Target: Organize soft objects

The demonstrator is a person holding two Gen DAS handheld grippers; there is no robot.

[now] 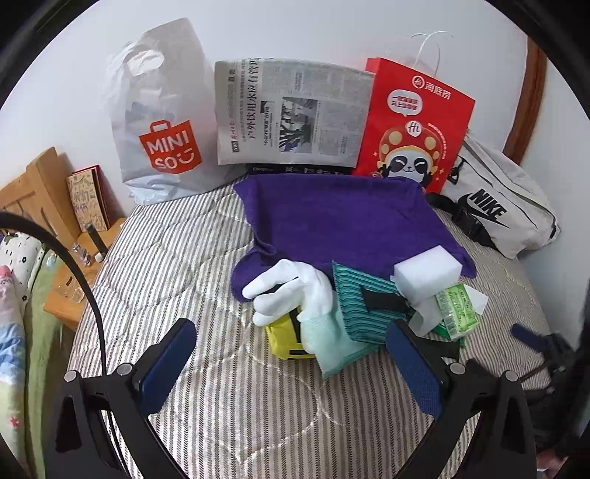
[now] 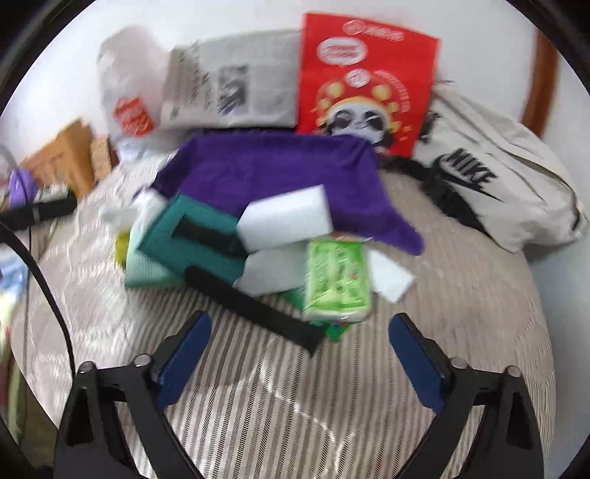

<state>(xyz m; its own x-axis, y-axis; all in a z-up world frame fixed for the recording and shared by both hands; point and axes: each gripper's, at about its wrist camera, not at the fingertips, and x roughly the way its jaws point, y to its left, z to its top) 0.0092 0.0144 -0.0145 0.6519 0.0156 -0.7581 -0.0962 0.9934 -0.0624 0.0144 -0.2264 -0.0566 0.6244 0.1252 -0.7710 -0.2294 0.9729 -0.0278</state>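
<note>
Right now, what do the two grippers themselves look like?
Both look alike. The left gripper and right gripper each have black angular linkage arms with silver pivot bolts and two flat fingers faced in textured dark-blue pads. A black cable arcs alongside.

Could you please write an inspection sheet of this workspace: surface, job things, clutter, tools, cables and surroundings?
Surface: striped quilt on a bed, wrinkled.
Job's things: purple towel spread flat; white glove on a yellow item; green striped cloth; white sponge on the towel's edge; green tissue pack.
Clutter: Miniso bag, newspaper, red paper bag, Nike bag, all along the wall.
Tools: left tool open, empty; right tool open, empty.
Cables: black cable at left.
Surroundings: wooden nightstand with small items; white wall.
</note>
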